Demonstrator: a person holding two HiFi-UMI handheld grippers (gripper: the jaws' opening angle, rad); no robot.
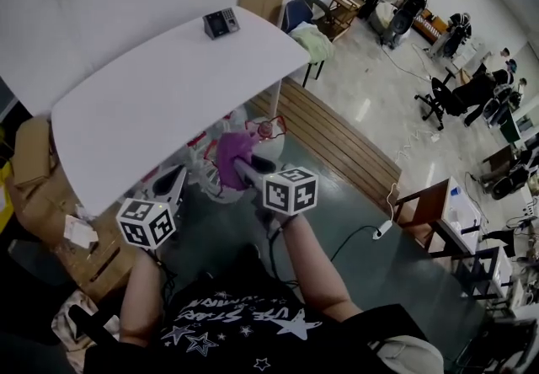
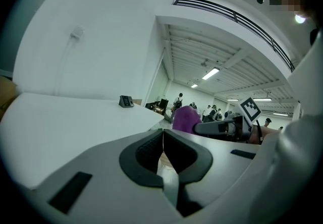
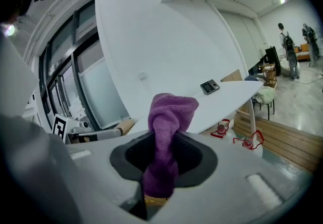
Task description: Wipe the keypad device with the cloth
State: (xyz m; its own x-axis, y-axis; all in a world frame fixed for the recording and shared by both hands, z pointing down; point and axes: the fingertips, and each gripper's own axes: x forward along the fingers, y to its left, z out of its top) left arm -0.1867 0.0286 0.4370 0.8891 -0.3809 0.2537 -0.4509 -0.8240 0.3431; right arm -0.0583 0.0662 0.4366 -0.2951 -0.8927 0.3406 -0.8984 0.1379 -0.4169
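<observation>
The keypad device (image 1: 221, 23) is a small dark box at the far end of the white table (image 1: 152, 103); it also shows small in the left gripper view (image 2: 125, 101) and the right gripper view (image 3: 209, 86). A purple cloth (image 3: 165, 137) is pinched upright in my right gripper (image 3: 162, 160), which is shut on it. In the head view the cloth (image 1: 233, 150) sits off the table's near edge, ahead of the right gripper (image 1: 246, 168). My left gripper (image 2: 162, 151) is shut with nothing between its jaws; it hangs low by the table's near edge (image 1: 173, 183).
Under the table stand red-handled bottles (image 1: 268, 128) on a wooden pallet floor (image 1: 337, 141). Cardboard boxes (image 1: 34, 153) lie at the left. A chair with a green cloth (image 1: 313, 42) stands beyond the table. People and office chairs (image 1: 455, 94) are far right.
</observation>
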